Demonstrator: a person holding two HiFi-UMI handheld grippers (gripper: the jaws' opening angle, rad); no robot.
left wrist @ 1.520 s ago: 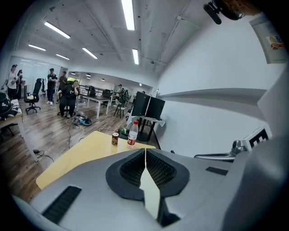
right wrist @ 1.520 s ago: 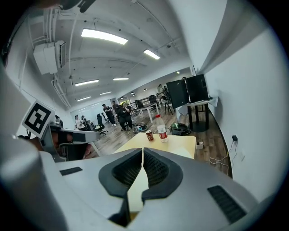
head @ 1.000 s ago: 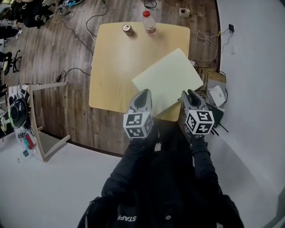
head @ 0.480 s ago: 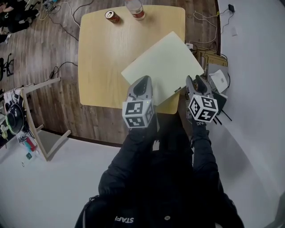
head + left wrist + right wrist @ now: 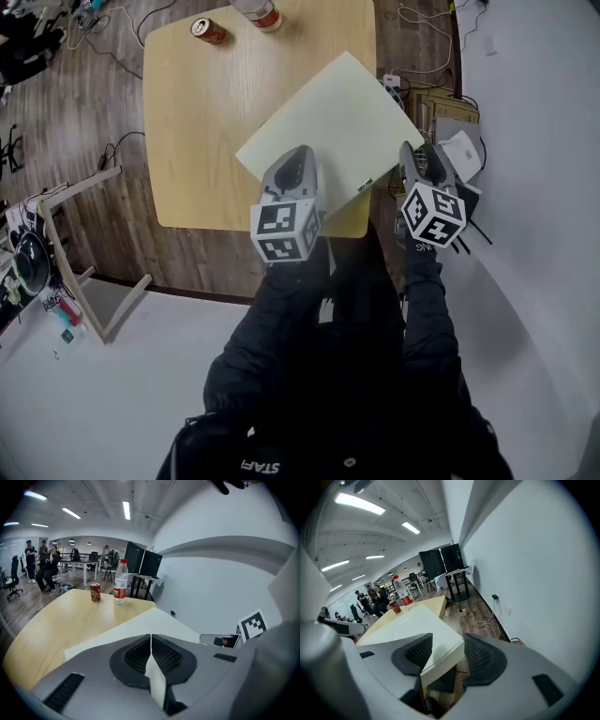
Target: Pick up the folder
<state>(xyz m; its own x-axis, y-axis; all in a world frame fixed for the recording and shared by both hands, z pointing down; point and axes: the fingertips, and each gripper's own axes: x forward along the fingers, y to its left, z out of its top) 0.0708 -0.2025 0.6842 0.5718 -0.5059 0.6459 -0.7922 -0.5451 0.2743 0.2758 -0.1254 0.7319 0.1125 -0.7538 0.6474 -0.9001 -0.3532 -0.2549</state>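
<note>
A pale yellow-green folder (image 5: 328, 122) lies slantwise on the right part of the light wooden table (image 5: 197, 131), its right corner jutting past the table's edge. My left gripper (image 5: 298, 157) hovers over the folder's near edge with its jaws shut and nothing between them (image 5: 151, 639). My right gripper (image 5: 419, 155) is at the overhanging corner. Its jaws have just been opening and stand apart (image 5: 447, 644). The folder's corner (image 5: 436, 641) lies between them, and the pads do not press on it.
A red can (image 5: 207, 30) and a plastic bottle (image 5: 258, 13) stand at the table's far edge. Grey boxes and cables (image 5: 455, 150) lie on the floor right of the table, beside a white wall. A wooden frame (image 5: 84, 244) stands at the left.
Both grippers have come forward and down toward the folder. The left one now reaches over its near edge, the right one has rolled and reached its right corner.
</note>
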